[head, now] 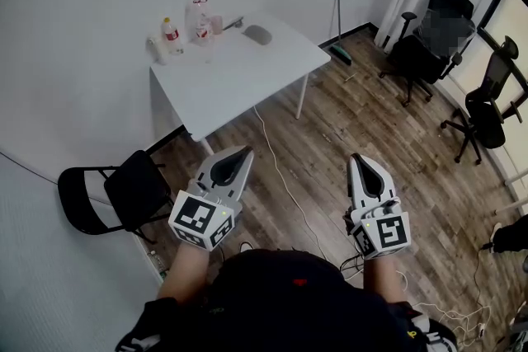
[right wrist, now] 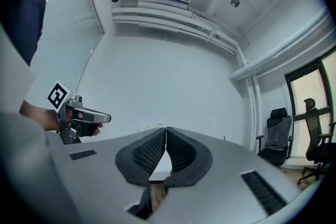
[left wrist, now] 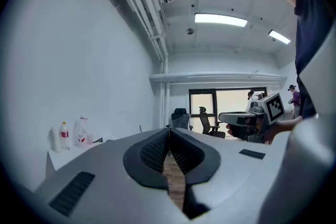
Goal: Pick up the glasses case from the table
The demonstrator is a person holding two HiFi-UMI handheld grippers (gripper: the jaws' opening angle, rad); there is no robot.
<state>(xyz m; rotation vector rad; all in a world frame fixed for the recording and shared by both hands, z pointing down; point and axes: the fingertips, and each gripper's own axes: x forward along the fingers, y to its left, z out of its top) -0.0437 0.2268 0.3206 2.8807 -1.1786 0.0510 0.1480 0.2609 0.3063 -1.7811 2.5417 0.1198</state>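
The bottles (head: 170, 35) on the white table (head: 239, 86) carry red labels, their print too small to read. The grey glasses case (head: 257, 35) lies near them, at the table's far side. The left gripper (head: 244, 152) and right gripper (head: 358, 159) hover well short of the table, each with its jaws pressed together on nothing.

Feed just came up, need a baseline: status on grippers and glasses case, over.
Left gripper shut, empty. Right gripper shut, empty. Glasses case untouched on white table, ahead of both. Only a floor cable between.
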